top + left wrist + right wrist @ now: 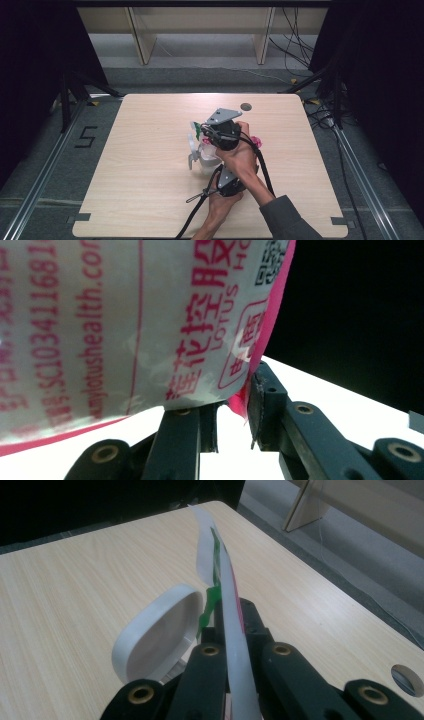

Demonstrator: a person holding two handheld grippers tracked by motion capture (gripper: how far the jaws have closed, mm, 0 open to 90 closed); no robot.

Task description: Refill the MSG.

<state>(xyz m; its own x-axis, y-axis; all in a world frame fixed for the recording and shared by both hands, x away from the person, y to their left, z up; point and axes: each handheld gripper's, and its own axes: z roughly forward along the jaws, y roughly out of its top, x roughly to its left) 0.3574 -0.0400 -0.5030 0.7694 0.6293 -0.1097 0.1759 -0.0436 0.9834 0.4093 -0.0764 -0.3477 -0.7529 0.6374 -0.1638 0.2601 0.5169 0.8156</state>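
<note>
Right hand-held gripper (227,625) clamps the white plastic pouch's (220,580) edge at 12 o'clock. Left hand-held gripper (235,405) pinches its pink-printed side (125,320), likely steadying it over the desk (150,200) for opening.

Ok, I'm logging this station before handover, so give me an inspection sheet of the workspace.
Surface: light wood table, with a round hole near the far edge.
Job's things: white packet with pink print; white flip-top lid with a peeled strip.
Clutter: nothing seen.
Grippers: left gripper shut on the packet's pink edge; right gripper shut on the strip.
Cables: black cable trails off the near edge; loose cables on the floor beyond.
Surroundings: black curtains, wooden frame legs, floor rails.
</note>
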